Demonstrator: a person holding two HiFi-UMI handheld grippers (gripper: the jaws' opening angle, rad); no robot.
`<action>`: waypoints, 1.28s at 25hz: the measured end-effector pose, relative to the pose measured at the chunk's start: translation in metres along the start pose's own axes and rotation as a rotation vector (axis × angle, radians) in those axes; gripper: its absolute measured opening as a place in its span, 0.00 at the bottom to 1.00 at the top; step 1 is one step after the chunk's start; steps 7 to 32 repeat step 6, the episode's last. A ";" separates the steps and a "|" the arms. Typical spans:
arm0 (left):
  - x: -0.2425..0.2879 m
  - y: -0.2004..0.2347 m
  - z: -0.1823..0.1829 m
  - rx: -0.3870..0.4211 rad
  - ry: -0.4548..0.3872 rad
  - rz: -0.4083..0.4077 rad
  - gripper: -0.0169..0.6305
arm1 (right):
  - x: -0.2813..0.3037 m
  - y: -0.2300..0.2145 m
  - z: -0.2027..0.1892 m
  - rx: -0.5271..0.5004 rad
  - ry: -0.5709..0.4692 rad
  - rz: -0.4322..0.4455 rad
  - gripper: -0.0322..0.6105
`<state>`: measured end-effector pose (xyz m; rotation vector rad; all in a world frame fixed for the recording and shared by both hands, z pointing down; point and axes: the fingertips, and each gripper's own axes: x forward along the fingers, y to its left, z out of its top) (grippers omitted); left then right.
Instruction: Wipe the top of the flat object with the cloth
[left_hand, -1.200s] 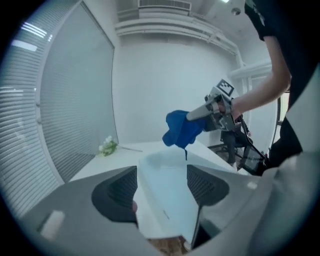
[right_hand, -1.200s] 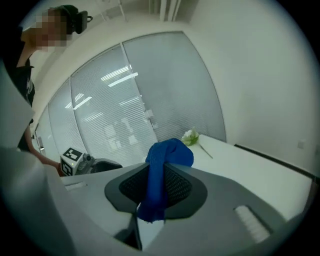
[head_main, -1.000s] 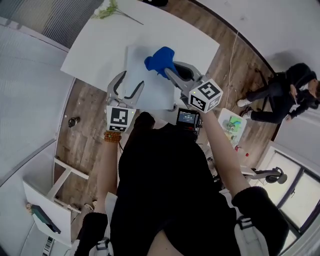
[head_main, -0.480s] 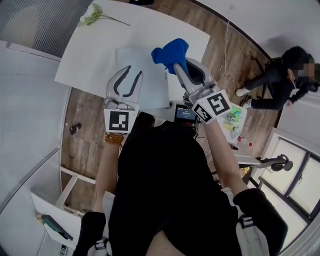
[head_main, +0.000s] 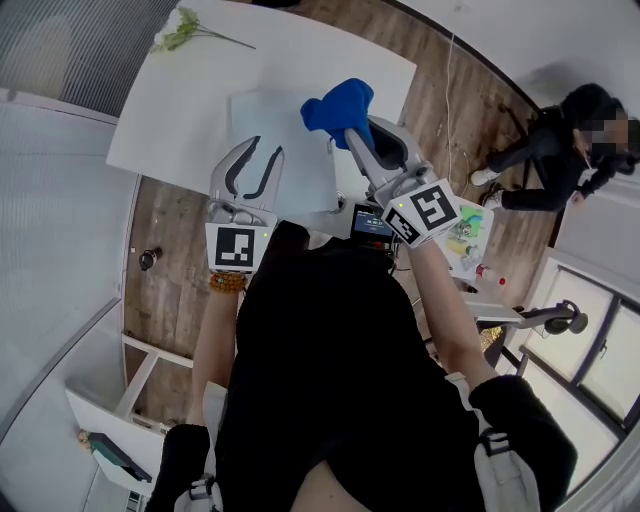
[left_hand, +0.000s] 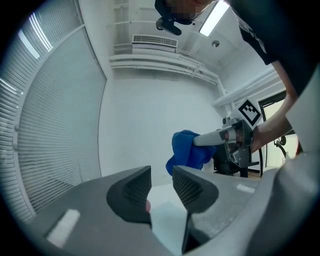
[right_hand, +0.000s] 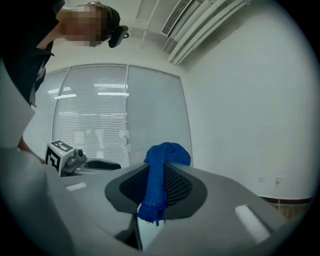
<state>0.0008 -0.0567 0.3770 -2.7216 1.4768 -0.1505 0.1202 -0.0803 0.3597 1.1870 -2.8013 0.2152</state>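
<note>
A pale blue flat sheet (head_main: 300, 175) lies on the white table (head_main: 190, 100). My right gripper (head_main: 347, 128) is shut on a bunched blue cloth (head_main: 340, 105), held at the sheet's far right corner and raised off it. In the right gripper view the cloth (right_hand: 159, 172) is pinched between the jaws and droops in front of them. My left gripper (head_main: 262, 152) is open over the sheet's near left part with nothing between its jaws. The left gripper view shows the cloth (left_hand: 187, 150) to the right and a strip of the sheet (left_hand: 167, 222) below.
A green sprig (head_main: 185, 28) lies at the table's far left corner. A person in dark clothes (head_main: 555, 150) sits on the wood floor to the right. A small screen device (head_main: 370, 225) sits at the table's near edge. A white shelf (head_main: 100, 420) stands lower left.
The right gripper has carried the cloth to the right, from over the sheet to its far right corner. The left gripper has moved a little further over the sheet.
</note>
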 end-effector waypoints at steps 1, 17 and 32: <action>0.000 0.000 0.001 -0.005 -0.006 -0.001 0.23 | 0.000 0.000 -0.001 0.001 0.003 0.000 0.20; 0.005 0.003 0.013 -0.051 -0.033 -0.010 0.23 | 0.004 0.001 0.000 0.002 0.010 0.008 0.20; 0.005 0.003 0.013 -0.051 -0.033 -0.010 0.23 | 0.004 0.001 0.000 0.002 0.010 0.008 0.20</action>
